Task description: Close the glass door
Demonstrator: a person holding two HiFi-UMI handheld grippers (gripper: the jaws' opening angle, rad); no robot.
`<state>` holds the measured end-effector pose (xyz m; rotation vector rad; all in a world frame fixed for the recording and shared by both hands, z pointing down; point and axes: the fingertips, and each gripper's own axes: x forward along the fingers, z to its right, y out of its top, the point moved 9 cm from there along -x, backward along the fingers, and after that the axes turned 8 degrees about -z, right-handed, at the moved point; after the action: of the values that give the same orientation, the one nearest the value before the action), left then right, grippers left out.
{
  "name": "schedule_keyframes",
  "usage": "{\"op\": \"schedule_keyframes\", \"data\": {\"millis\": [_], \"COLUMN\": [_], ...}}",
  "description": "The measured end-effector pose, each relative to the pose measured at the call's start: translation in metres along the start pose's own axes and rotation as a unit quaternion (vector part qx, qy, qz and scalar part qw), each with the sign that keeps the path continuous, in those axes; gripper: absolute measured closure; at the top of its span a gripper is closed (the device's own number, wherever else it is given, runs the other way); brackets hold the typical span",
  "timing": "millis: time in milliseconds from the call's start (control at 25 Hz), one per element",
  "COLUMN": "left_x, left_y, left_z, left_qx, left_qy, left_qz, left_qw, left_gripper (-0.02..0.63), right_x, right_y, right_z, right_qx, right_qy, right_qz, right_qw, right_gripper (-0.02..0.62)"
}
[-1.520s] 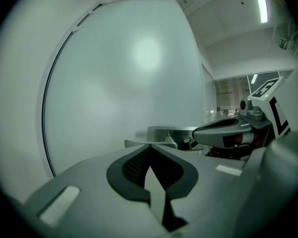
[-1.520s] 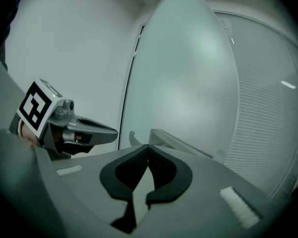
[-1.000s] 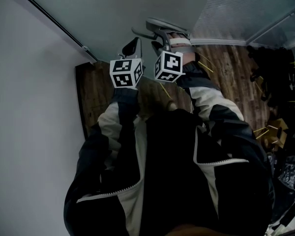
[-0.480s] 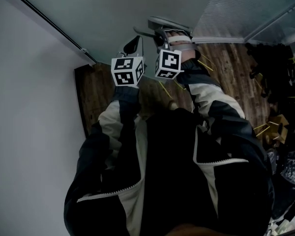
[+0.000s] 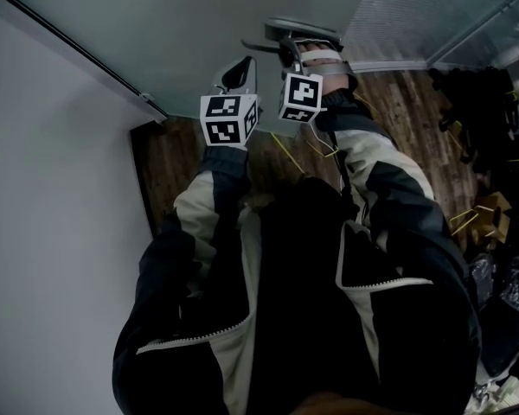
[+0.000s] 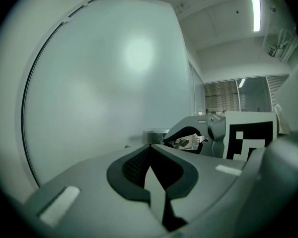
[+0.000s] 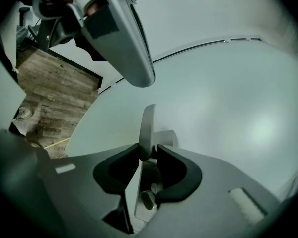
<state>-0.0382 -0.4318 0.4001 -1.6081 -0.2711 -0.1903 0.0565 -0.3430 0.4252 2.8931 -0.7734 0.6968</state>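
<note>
- since a second ago both grippers have shifted up the head view toward the glass door (image 5: 182,33). the fingers of the right gripper (image 5: 296,46) have just been closing, with the metal handle (image 5: 285,27) between them.
- head view: the left gripper (image 5: 236,72) sits just beside the right one, both up against the frosted pane. dark jacket sleeves (image 5: 208,223) reach up to them, and the wooden floor (image 5: 177,167) shows below the door's edge.
- left gripper view: its fingers are clenched, tips together with nothing between them. the glass door fills the view and the right gripper is close at the right.
- right gripper view: the fingers grasp the thin handle on the glass door, pads pressed on either side of it. the left gripper looms at upper left.
</note>
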Motion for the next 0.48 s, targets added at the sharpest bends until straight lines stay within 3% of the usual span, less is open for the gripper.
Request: {"op": "schedule_keyframes", "data": {"millis": [480], "left_x": [0.089], "left_y": [0.030], "left_z": [-0.010], "left_qx": [-0.006], "left_qy": [0.034], "left_qz": [-0.008], "left_qw": [0.9994], "left_gripper": [0.603], "right_x": [0.074], "right_y": [-0.043], "right_z": [0.039], "right_qx": [-0.013], "right_qy": [-0.014], "right_qz": [0.024], "right_qw": [1.000], "right_gripper": [0.479]}}
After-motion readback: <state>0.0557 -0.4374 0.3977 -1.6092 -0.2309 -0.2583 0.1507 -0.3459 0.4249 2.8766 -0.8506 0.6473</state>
